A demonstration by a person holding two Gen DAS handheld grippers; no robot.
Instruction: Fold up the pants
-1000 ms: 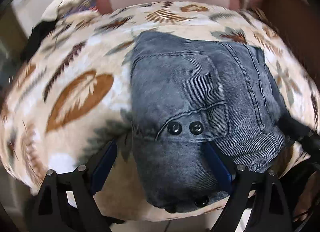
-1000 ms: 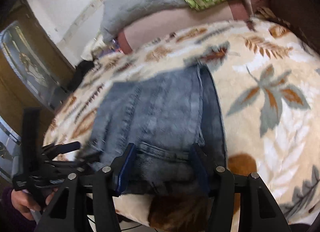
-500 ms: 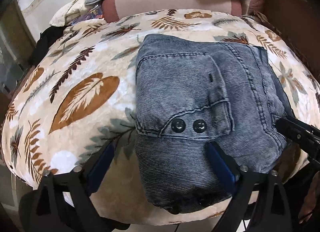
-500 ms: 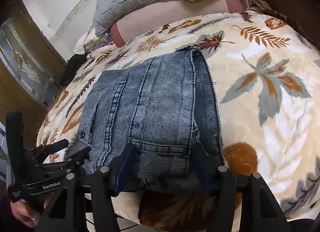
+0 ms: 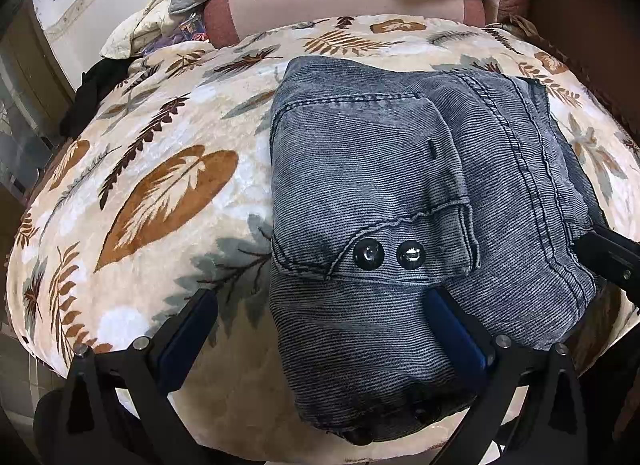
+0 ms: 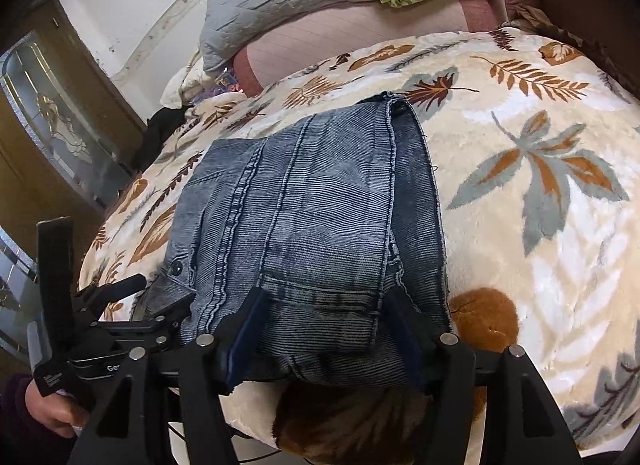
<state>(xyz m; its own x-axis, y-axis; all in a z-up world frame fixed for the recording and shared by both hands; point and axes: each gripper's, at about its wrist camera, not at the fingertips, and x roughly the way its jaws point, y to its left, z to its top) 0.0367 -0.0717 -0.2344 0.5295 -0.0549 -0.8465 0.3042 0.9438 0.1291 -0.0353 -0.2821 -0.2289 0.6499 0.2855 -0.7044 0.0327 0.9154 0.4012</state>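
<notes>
both views have steadied and drawn back slightly since a second ago; the folded pants (image 5: 420,201) lie unshifted at centre frame on the leaf-print blanket (image 5: 152,193). left gripper (image 5: 320,329) stands wide, one finger on denim. right gripper (image 6: 324,329) stands wide, straddling the pants' near edge.

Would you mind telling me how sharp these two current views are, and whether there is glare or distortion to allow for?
Left wrist view: sharp, the pants show their ribbed weave; small glints on the two snap buttons; strong fisheye bulge of the leaf blanket, dark corners. Right wrist view: equally crisp on the pants, same bulging, soft even light, no harsh shadows.
</notes>
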